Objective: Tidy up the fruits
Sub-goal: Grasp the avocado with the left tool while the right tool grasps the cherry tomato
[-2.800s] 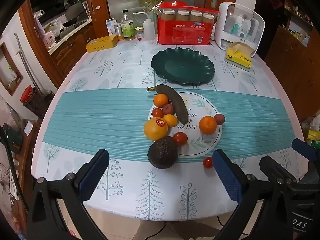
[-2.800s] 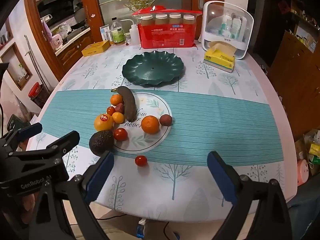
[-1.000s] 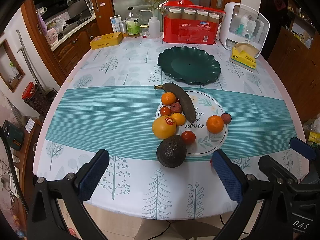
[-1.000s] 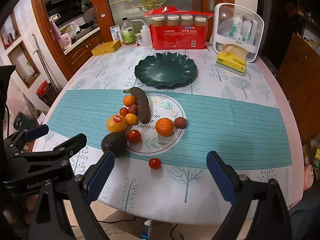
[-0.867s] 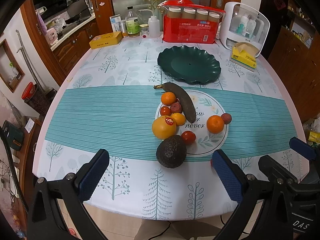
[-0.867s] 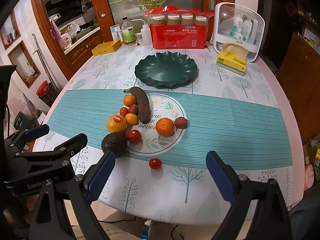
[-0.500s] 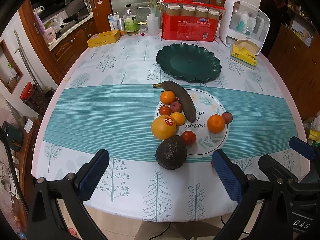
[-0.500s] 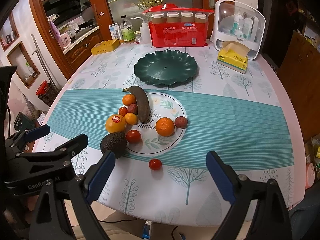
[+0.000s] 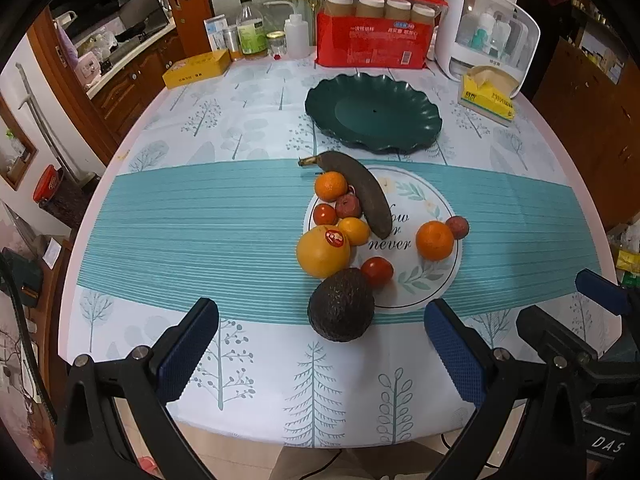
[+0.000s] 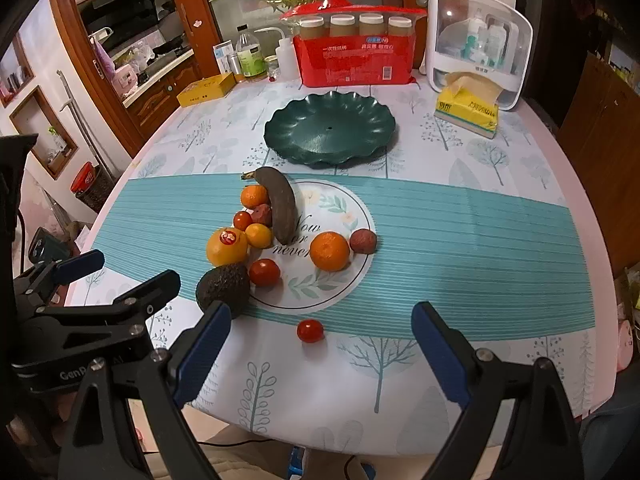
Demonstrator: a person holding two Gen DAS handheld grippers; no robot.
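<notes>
We are above the near edge of the table (image 9: pixel 248 128), which wears a tree-print cloth with a teal striped band across its middle. We take the green scalloped plate (image 9: pixel 374 114) as our landmark: it sits bare on the far half of the table, just past the band.

Behind the plate stands a red pack of jars (image 9: pixel 374 36), and to the plate's right a white storage case (image 9: pixel 486 36) with a yellow tissue box (image 9: pixel 484 94) in front of it. Far to the plate's left lies a yellow carton (image 9: pixel 198 68).

All the fruit lies on the near side of the plate. Closest to it is the dark banana (image 9: pixel 364 192), angled away from the plate. Beside the banana, on its left, sit a small orange (image 9: pixel 331 186), a reddish fruit (image 9: pixel 347 206) and a small tomato (image 9: pixel 324 214). Nearer us are the large grapefruit (image 9: pixel 322 251) with a sticker and the dark avocado (image 9: pixel 341 310), nearest of that cluster. To the right are an orange (image 9: pixel 434 240), touching a small reddish fruit (image 9: pixel 457 227), and a tomato (image 9: pixel 377 271). A lone cherry tomato (image 10: pixel 310 331) lies nearest the table edge.

Our left gripper (image 9: pixel 320 354) hangs spread wide and holds nothing, the avocado just ahead of it. Our right gripper (image 10: pixel 320 354) is likewise spread and bare, the cherry tomato just ahead between its fingers.
</notes>
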